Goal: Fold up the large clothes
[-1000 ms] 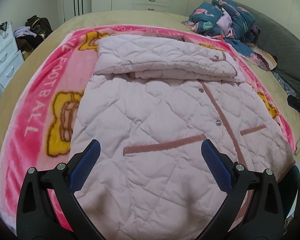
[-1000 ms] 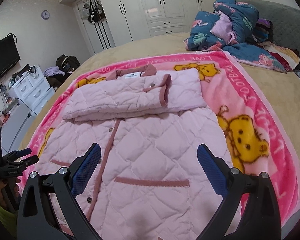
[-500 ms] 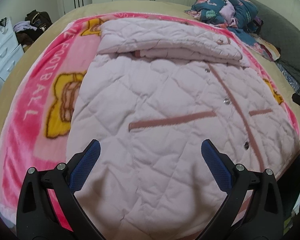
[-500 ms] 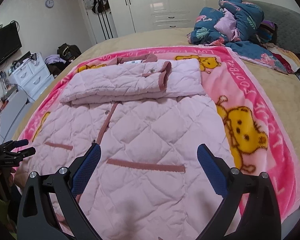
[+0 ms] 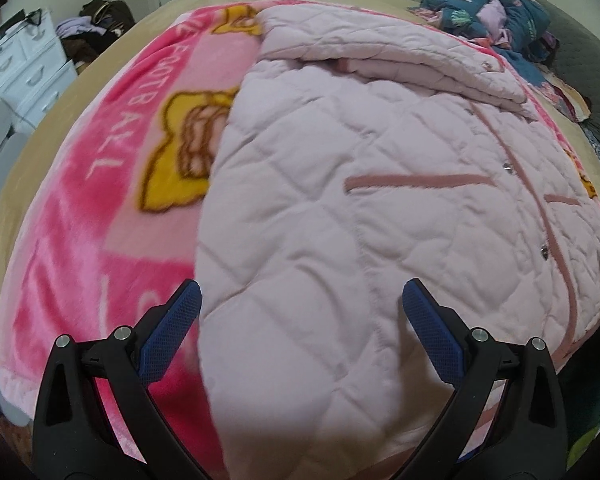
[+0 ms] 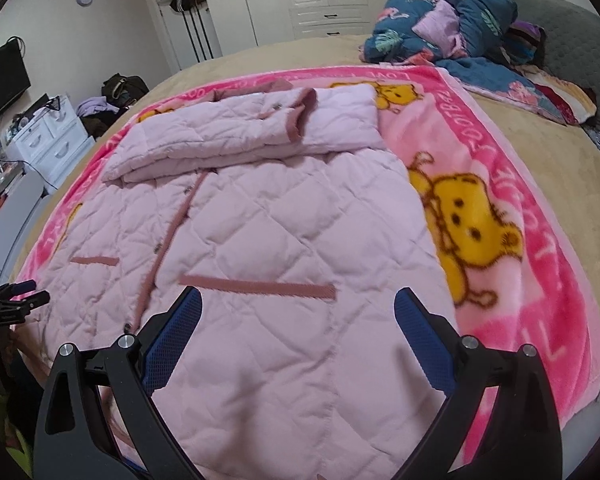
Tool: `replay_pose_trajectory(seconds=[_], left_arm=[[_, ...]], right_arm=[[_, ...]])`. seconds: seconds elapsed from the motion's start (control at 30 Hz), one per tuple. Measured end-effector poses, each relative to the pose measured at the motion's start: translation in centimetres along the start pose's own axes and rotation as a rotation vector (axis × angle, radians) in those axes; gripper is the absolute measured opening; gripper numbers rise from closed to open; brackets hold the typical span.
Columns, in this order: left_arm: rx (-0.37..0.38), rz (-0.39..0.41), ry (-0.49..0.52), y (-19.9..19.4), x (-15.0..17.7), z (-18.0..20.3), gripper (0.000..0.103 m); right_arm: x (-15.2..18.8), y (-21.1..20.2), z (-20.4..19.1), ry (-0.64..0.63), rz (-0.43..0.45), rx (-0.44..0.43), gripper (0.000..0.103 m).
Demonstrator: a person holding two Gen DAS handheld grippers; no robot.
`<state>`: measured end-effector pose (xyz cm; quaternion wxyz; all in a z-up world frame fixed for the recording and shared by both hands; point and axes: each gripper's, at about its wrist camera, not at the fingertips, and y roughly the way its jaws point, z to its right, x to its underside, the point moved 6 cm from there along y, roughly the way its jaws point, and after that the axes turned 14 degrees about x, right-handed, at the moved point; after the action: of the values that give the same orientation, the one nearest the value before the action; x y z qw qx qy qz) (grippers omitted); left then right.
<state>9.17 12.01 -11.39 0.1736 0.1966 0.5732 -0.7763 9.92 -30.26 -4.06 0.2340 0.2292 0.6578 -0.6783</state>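
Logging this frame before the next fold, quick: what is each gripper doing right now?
Left gripper: open, holding nothing, poised over the pink quilted coat.
Right gripper: open, holding nothing, over the same coat near its hem.

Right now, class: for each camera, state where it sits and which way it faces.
Left wrist: on the left gripper, over the pink quilted coat's near left hem, facing up the bed.
Right wrist: on the right gripper, over the right hem, facing likewise; left gripper at its left edge.
Shared: coat, pink blanket, bedding pile.
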Motion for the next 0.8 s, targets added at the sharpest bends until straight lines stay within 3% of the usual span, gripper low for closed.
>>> replay_pose_trajectory(seconds=[0.5, 0.8], left_arm=[[0.053, -0.047, -0.062, 0.3, 3.4, -1.0, 0.095], [0.062, -0.046, -0.073, 0.1, 4.1, -1.0, 0.095]], right_arm=[[5.2, 0.8, 5.2, 0.062, -0.173, 0.016, 0.096], [8.4, 1.1, 6.0, 0.066, -0.287, -0.045, 0.096]])
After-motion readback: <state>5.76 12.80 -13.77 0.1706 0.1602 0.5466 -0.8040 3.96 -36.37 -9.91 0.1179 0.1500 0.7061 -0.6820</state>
